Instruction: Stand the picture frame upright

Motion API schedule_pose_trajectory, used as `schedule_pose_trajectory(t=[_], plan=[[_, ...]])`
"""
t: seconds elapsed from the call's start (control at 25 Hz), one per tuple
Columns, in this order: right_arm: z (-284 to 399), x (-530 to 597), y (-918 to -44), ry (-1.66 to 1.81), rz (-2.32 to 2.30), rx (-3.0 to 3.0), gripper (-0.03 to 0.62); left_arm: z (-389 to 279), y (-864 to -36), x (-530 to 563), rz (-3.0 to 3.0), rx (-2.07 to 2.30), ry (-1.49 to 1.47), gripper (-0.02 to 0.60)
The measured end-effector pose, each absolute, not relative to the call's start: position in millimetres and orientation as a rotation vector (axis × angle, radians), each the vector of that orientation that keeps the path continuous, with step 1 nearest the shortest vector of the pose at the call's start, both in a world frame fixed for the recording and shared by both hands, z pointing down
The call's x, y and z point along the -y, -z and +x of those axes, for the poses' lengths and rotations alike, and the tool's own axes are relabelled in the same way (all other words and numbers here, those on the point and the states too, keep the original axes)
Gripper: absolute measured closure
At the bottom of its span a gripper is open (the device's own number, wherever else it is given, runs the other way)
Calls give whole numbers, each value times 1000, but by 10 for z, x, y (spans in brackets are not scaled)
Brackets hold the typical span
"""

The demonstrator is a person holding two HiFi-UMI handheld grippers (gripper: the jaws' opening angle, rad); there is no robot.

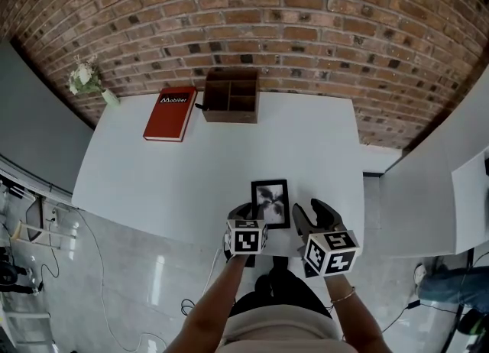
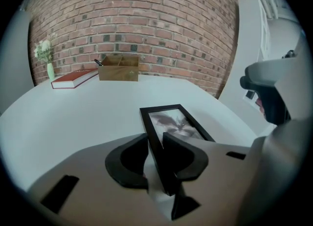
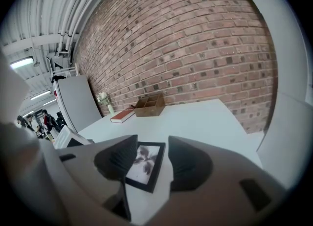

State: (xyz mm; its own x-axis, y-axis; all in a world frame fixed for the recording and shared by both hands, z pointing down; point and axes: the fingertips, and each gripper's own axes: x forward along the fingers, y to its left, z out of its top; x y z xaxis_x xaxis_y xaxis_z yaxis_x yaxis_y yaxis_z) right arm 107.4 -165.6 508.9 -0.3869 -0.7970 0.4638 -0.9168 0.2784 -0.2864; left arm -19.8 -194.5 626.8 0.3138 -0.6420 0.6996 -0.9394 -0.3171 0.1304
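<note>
A black picture frame [image 1: 270, 202] with a grey flower print lies on the white table [image 1: 183, 168], close to its front edge. In the left gripper view, the frame [image 2: 179, 121] runs away from me, and its left rail passes between the jaws. My left gripper [image 1: 250, 211] [image 2: 155, 141] is shut on that rail at the near left corner, with both pads against it. My right gripper [image 1: 309, 214] hovers just right of the frame with its jaws wide apart. In the right gripper view, the frame [image 3: 145, 164] shows beyond that gripper [image 3: 153, 143], untouched.
A red book [image 1: 170, 113] and a wooden divided box [image 1: 231, 95] sit at the table's far side by the brick wall. A small vase of flowers [image 1: 88, 80] stands at the far left corner. Another white surface [image 1: 428, 191] adjoins on the right.
</note>
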Motion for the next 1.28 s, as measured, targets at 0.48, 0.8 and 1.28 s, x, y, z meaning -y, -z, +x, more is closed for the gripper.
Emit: schedule_pose_trajectory(t=[0.48, 0.8, 1.28], plan=[[898, 1763, -5414, -765, 1509, 2263, 410, -209, -6277, 1943, 2039, 1410, -720, 495], [759, 1903, -5879, -790, 1453, 2149, 410, -211, -6275, 1940, 2050, 1417, -735, 495], [758, 1959, -6216, -810, 1415, 2019, 413, -201, -6318, 1937, 2045, 1402, -720, 494]])
